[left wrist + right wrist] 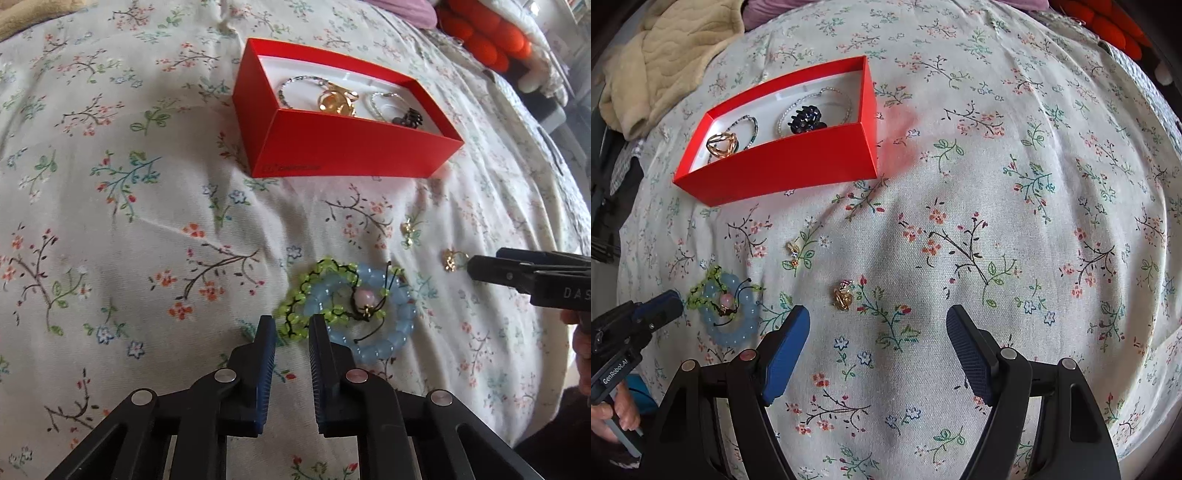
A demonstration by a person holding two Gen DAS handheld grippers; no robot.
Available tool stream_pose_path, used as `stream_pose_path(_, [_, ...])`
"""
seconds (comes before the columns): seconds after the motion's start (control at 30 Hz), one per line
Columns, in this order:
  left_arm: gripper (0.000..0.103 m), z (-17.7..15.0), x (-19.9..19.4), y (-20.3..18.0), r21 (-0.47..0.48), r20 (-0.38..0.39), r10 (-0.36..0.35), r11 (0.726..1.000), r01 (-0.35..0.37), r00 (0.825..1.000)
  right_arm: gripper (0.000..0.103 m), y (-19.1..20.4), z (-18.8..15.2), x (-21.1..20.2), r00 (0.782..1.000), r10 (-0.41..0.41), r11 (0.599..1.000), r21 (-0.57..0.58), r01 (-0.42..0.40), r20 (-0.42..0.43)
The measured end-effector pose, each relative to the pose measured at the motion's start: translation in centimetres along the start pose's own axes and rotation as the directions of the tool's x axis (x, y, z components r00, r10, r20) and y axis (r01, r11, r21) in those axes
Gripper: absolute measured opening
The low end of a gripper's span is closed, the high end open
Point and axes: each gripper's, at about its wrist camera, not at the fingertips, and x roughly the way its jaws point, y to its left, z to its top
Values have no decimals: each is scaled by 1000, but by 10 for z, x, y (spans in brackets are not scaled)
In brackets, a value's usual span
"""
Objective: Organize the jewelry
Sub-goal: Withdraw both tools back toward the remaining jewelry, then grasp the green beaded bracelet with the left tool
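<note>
Both cameras are fisheyes mounted behind their own tool, angled steeply down at the bed (110,206), close above the floral cover. Left wrist view looks past the left tool (292,325) with the red box (343,144) ahead, right tool (480,271) entering at right edge. Right wrist view looks past the right tool (877,321), box (775,173) upper left, left tool (674,301) at left edge. Shared: box, bead bracelets (369,314) (727,314), small gold pieces between.

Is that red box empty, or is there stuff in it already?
Not empty. The lidless red box already holds bracelets, a gold piece and a dark clip.
</note>
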Motion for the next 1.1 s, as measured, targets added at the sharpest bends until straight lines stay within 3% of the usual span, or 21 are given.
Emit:
stream_pose_path(0.43, [13,3,27,-10,82,-32,66,995,-63,997,79,0,2,7,1000,19,1000,12,-19,-10])
stream_pose_path(0.53, [13,6,26,-11,86,-27,47,995,-45,999,79,0,2,7,1000,24,999,21,-24,-9])
stream_pose_path(0.7, [23,8,25,-11,74,-19,4,997,-3,1000,79,1,2,5,1000,29,999,15,-29,-3])
stream_pose_path(0.77, [33,10,25,-13,73,-18,-9,997,10,1000,79,1,2,6,1000,26,1000,13,-26,-2])
stream_pose_path(1.1, [36,20,20,-8,42,14,7,999,-7,1000,79,-2,3,7,1000,28,999,22,-28,-3])
